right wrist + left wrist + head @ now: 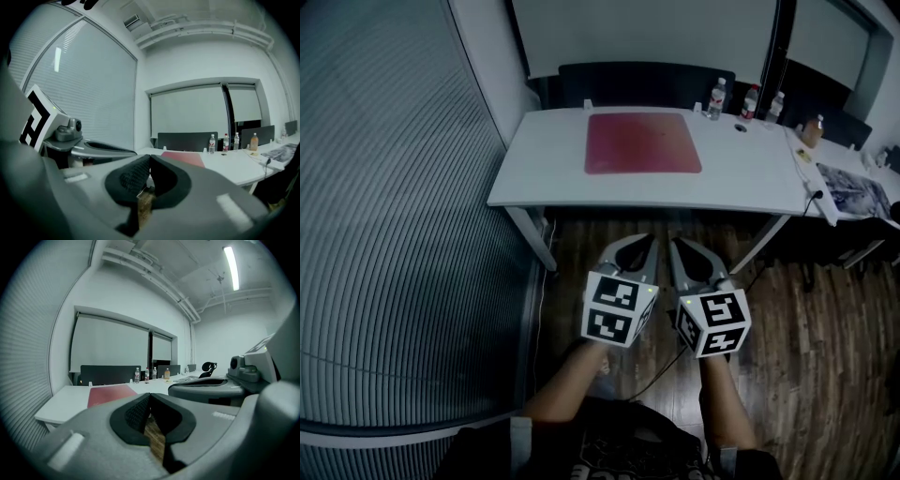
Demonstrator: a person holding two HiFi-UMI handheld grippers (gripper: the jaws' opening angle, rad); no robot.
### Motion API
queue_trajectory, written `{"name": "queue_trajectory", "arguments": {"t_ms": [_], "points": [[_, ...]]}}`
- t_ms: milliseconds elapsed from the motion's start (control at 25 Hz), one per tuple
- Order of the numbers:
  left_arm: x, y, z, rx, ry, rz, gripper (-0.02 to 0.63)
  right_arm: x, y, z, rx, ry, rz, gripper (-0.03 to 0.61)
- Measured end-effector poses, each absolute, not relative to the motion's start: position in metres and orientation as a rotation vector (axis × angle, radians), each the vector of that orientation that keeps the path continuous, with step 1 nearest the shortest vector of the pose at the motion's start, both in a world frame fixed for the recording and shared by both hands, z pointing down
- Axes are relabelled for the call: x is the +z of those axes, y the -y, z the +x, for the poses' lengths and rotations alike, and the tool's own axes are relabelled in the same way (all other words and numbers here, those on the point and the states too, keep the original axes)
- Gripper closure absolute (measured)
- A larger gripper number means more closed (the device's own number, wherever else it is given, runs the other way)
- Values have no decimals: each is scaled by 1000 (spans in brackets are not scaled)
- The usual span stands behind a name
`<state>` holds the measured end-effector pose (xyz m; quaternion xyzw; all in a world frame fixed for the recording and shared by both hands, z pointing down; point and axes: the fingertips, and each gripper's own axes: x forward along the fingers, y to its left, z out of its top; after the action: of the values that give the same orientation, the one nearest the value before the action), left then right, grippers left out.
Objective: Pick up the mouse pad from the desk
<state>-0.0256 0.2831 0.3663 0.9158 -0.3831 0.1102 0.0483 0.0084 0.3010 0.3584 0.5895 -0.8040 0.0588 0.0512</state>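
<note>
On the left, slatted blinds [384, 234] cover the wall. A white desk [534, 183] stands ahead. The red mouse pad [642, 142] lies flat on it, mid-desk toward the back edge, untouched. Short of the desk, over the wood floor [825, 356]: left gripper [649, 246] has its jaws fully together with nothing in them. Right gripper [677, 247], just beside it, is the same, closed and empty. Both are well apart from the pad. Three bottles [717, 98] stand past the pad's right rear corner. Far right are possibly printed sheets [858, 187]; the view is too dim to tell.
</note>
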Motion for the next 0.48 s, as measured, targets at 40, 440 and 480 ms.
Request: {"name": "queue_trajectory", "arguments": {"t_ms": [40,440,480], "points": [[367,-272,-27,338,1160,2794,609,360,-290,7,184,2438,1798,577],[377,-177,-49,329,1054,2776,609,370,-197,-20,230,2351,1819,577],[377,-170,-51,327,1044,2776,609,369,-189,-23,231,2342,1822,577]]}}
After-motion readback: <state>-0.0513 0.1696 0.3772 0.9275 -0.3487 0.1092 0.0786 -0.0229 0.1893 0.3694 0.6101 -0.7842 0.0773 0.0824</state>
